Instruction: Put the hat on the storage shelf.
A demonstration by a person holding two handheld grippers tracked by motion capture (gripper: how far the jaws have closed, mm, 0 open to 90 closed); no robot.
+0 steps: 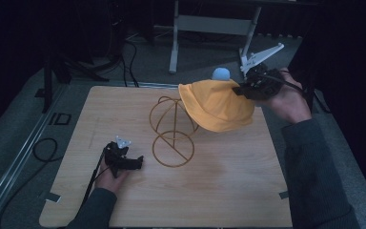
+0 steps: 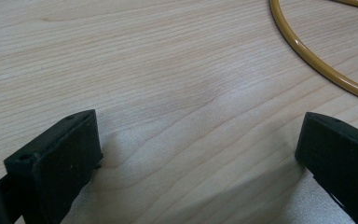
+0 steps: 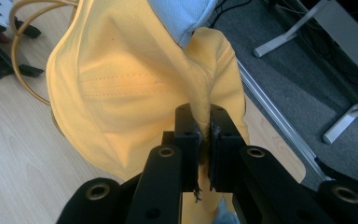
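A yellow fabric hat (image 1: 217,105) with a light blue lining (image 1: 220,73) hangs in the air over the far right of the table. My right gripper (image 1: 240,89) is shut on its edge; in the right gripper view the cloth of the hat (image 3: 121,88) is pinched between the two jaws of that gripper (image 3: 204,127). A gold wire stand (image 1: 171,131) with a round base ring stands at mid-table, just left of the hat. My left gripper (image 1: 138,161) rests on the wood left of the ring, open with bare table between its jaws (image 2: 200,154). An arc of the ring (image 2: 317,60) passes above it.
The wooden table (image 1: 219,191) ends close to the hat on the right, with grey floor beyond. A white desk frame (image 1: 209,24) and a white bracket (image 1: 262,55) stand behind the far edge. Black cables (image 1: 43,148) lie on the floor at left.
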